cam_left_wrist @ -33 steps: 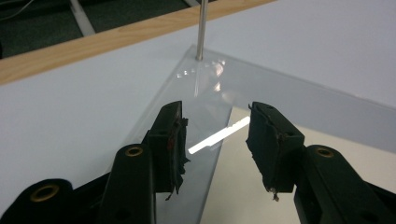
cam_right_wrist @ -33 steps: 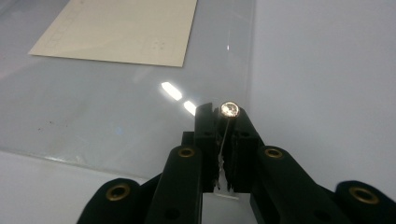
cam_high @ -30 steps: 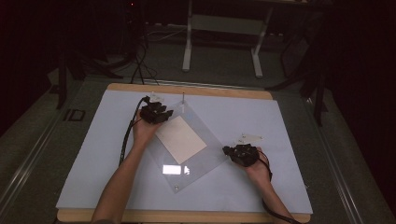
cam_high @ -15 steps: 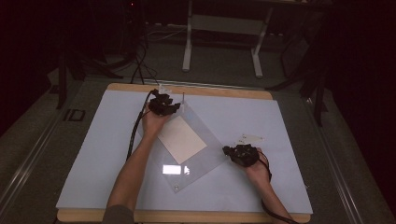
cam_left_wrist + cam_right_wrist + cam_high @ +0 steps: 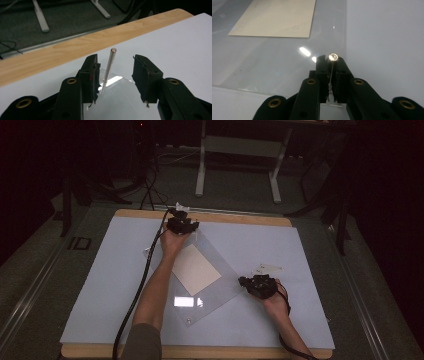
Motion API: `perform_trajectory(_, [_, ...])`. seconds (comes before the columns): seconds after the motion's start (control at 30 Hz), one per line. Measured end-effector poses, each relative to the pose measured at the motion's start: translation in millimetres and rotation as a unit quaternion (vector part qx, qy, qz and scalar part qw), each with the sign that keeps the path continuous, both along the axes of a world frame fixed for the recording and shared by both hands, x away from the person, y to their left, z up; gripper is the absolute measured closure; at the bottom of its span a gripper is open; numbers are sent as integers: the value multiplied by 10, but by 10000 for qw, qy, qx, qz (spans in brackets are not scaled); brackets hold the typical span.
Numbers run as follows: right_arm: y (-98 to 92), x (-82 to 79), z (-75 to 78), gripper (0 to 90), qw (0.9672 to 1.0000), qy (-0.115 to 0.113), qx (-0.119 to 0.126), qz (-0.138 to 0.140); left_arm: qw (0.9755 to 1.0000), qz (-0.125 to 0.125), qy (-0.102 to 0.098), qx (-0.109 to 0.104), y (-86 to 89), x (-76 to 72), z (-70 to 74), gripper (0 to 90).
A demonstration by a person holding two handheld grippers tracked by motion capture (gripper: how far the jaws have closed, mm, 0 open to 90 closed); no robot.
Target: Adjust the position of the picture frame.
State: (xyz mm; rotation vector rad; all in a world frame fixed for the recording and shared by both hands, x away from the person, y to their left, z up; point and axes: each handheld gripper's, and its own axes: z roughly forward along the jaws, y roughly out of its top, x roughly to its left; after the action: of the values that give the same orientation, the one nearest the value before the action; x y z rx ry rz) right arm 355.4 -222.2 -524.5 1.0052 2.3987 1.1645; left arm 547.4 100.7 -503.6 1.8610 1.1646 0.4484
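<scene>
A clear square plate [image 5: 220,287] lies turned cornerwise on the white sheet, with a beige card [image 5: 195,269] on it. At the plate's far corner my left gripper [image 5: 183,222] stands open around a thin upright metal pin [image 5: 109,67]. The pin is close to one pad [image 5: 93,71] without being pressed, and the jaws have just been closing a little. At the plate's right corner my right gripper [image 5: 249,282] is shut on a second metal pin [image 5: 333,57], whose shiny head shows between the fingertips [image 5: 322,65].
The wooden table edge [image 5: 240,218] runs just beyond the left gripper. A small white label [image 5: 269,268] lies on the sheet behind the right gripper. A lamp's glare [image 5: 184,301] sits on the plate's near half. A metal frame's legs [image 5: 201,170] stand on the floor beyond.
My left hand has moved along the plate's edge toward the far side of the table, up to the plate's far corner. The right hand has kept still.
</scene>
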Motion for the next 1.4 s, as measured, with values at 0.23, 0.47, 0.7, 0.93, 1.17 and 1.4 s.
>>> perform_trajectory(0.23, [6, -8, -2, 843, 10000, -2, 15, -53, 9999, 63, 140, -50, -51, 82, -99, 559])
perform_trajectory(0.47, [3, -10, -4, 843, 10000, 11, 42, -64, 9992, 34, 320, 234, -231, 234, -106, 598])
perform_trajectory(0.7, [-5, -10, -8, 839, 9998, 68, 148, -133, 9974, 413, 398, 425, -300, 280, -166, 771])
perform_trajectory(0.93, [-44, 13, -12, 825, 9982, 349, 456, -173, 9960, 415, 360, 708, -328, 242, -139, 844])
perform_trajectory(1.17, [-104, 8, 56, 821, 9969, 400, 564, -378, 9932, 140, 227, 1131, -268, 141, -56, 851])
perform_trajectory(1.4, [-271, 50, 122, 807, 9934, 498, 817, -629, 9929, -246, 304, 1126, -87, -10, -10, 854])
